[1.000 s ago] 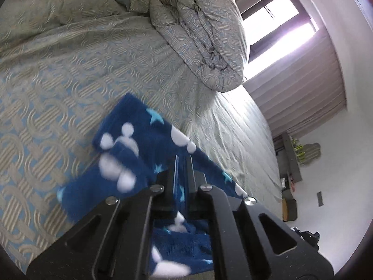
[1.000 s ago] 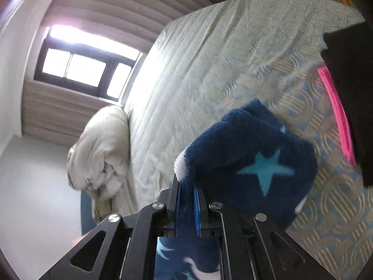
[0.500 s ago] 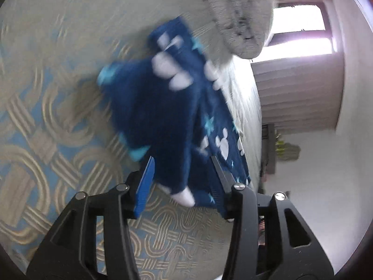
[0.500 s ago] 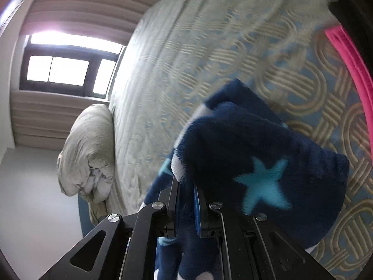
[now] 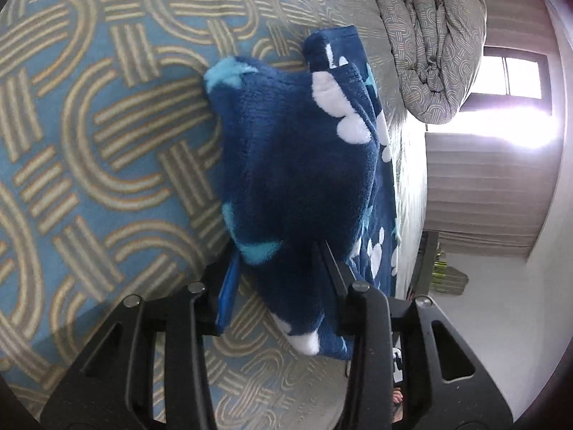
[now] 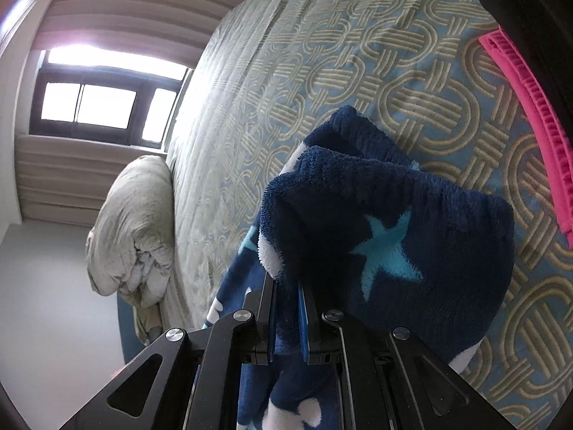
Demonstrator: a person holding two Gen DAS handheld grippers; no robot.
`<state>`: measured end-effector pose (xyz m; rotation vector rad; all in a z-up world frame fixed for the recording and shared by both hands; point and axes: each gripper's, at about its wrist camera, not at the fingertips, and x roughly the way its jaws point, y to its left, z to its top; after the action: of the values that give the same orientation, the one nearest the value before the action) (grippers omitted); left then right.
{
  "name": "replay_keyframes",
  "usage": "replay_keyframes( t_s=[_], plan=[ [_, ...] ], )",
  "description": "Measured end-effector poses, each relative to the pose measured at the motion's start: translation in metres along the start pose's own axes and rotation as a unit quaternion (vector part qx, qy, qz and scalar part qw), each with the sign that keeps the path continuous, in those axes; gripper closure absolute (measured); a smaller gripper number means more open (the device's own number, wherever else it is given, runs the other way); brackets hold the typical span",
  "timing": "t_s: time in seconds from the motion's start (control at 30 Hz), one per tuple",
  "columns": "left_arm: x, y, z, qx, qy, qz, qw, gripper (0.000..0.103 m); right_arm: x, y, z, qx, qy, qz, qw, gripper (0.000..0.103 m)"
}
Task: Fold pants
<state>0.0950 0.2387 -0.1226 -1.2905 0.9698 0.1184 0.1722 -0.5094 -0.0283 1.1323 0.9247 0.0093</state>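
The dark blue fleece pants with stars and white shapes lie bunched on the patterned bedspread. My left gripper straddles a thick fold of them. Its jaws are closing, and the left pad still shows its blue face beside the cloth. In the right wrist view my right gripper is shut on an edge of the pants, which droop over and past its fingers onto the bedspread.
A rolled grey duvet lies at the far side of the bed below a bright window; the duvet also shows in the right view. A pink ribbed strip and a dark object sit at the right edge.
The left gripper let go of the pants, opened, dropped low over the bed and rolled; its jaws now narrow around the fold. The right gripper sank a little, still gripping.
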Motion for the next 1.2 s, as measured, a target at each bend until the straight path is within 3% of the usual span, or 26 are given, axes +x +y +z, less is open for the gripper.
replay_keyframes(
  t_s=[0.1, 0.13, 0.17, 0.2, 0.43, 0.7, 1.0, 1.2],
  plan=[
    [0.009, -0.004, 0.009, 0.006, -0.010, -0.004, 0.9999, 0.064, 0.002, 0.002, 0.000, -0.003, 0.000, -0.002, 1.000, 0.094],
    [0.012, -0.009, 0.011, 0.014, -0.014, -0.004, 0.9998, 0.083, 0.002, 0.002, 0.000, -0.001, -0.001, -0.001, 1.000, 0.094],
    [0.014, -0.012, 0.011, 0.021, -0.017, -0.010, 0.9996, 0.093, 0.002, 0.002, 0.000, -0.002, -0.002, 0.000, 1.000, 0.094],
    [0.016, -0.013, 0.010, 0.026, -0.017, -0.011, 0.9995, 0.095, 0.002, 0.002, 0.000, -0.003, -0.003, 0.001, 1.000, 0.094],
    [-0.005, -0.032, 0.020, 0.061, -0.061, -0.035, 0.9957, 0.096, -0.005, -0.003, 0.000, -0.011, -0.018, 0.024, 0.999, 0.094],
    [-0.007, -0.078, 0.048, 0.089, -0.079, -0.046, 0.9918, 0.096, -0.014, -0.001, 0.002, -0.014, -0.031, 0.069, 0.997, 0.094],
    [0.033, -0.143, 0.084, 0.112, -0.072, -0.022, 0.9909, 0.096, -0.003, 0.008, 0.024, 0.003, -0.038, 0.083, 0.996, 0.094],
    [0.087, -0.176, 0.122, 0.107, -0.073, 0.035, 0.9909, 0.096, 0.023, 0.013, 0.049, 0.018, -0.043, 0.078, 0.996, 0.094]
  ],
)
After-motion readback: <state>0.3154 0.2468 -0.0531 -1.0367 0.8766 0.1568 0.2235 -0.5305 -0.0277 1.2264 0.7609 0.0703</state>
